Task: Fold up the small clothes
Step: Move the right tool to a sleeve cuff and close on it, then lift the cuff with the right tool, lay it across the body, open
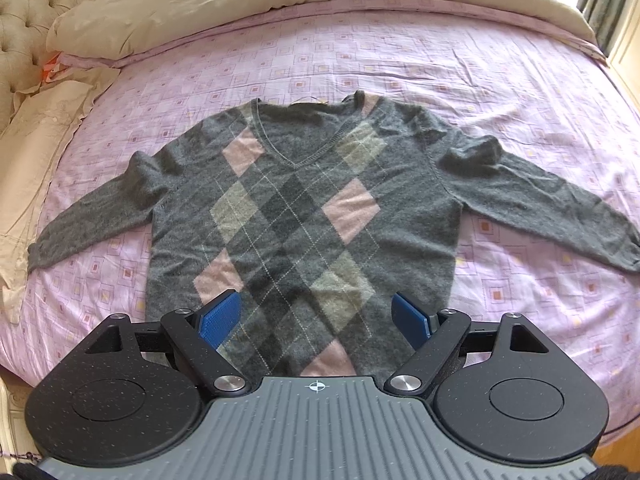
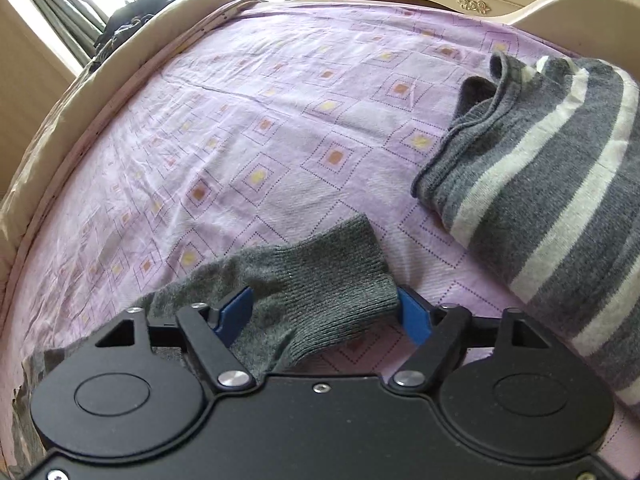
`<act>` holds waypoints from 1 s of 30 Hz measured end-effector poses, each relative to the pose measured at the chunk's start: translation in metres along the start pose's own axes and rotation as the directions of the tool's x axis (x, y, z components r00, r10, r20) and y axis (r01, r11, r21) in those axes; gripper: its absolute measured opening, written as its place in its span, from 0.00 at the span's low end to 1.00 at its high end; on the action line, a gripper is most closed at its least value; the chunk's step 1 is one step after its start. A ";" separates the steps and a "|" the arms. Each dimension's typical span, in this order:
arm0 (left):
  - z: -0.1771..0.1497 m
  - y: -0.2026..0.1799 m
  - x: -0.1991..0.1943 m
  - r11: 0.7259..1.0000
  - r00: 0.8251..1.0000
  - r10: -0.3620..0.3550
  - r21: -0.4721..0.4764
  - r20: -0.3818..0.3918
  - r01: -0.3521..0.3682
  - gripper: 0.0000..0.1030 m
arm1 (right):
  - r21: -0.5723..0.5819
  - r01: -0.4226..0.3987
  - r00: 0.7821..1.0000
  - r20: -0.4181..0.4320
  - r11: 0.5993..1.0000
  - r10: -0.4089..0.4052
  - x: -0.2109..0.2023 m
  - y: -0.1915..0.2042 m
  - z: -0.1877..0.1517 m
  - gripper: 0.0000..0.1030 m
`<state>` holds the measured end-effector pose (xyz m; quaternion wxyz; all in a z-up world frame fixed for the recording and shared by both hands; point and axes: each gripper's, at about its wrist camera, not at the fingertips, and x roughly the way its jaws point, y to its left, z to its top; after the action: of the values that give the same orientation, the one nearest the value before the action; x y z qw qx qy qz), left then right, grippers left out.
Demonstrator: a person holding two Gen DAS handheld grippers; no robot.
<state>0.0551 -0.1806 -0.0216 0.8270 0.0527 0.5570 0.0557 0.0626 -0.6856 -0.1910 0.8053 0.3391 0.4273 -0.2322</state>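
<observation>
Folding has barely begun: we see the argyle sweater (image 1: 304, 208) spread flat on the bed sheet (image 1: 440, 68), both sleeves out. Our left gripper (image 1: 316, 316) hovers open over its hem; our right gripper (image 2: 324, 316) gapes around the sleeve cuff (image 2: 320, 280), unclamped. A striped sweater (image 2: 560, 184) waits nearby.

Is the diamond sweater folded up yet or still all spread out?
Spread out. The diamond sweater lies flat on the bed, front up, both sleeves stretched out sideways.
</observation>
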 end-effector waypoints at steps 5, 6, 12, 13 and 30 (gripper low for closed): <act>0.001 0.009 0.009 1.000 1.000 -0.002 -0.011 -0.006 0.002 0.80 | 0.029 -0.047 0.998 -0.041 0.998 0.048 0.003 0.000 0.005 0.16; 0.000 0.011 0.010 1.000 1.000 -0.001 -0.009 -0.005 0.001 0.80 | 0.013 -0.040 0.999 -0.029 0.999 0.041 -0.003 0.004 0.005 0.16; -0.002 0.033 0.019 1.000 1.000 -0.005 0.006 0.025 0.005 0.80 | -0.117 -0.108 0.994 0.005 0.987 0.109 -0.041 0.061 0.002 0.16; -0.003 0.038 0.021 1.000 0.999 -0.007 0.009 0.033 0.007 0.80 | -0.142 -0.125 0.992 0.007 0.982 0.128 -0.048 0.076 0.001 0.16; -0.006 0.179 0.076 0.997 0.997 -0.072 0.014 0.037 0.072 0.80 | -0.446 -0.508 0.859 -0.202 0.737 0.471 -0.109 0.402 -0.140 0.17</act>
<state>0.0715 0.0078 -0.0665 0.8383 0.0387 0.5434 0.0214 0.1980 -0.3055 -0.0157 0.8795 0.2355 0.3972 0.1151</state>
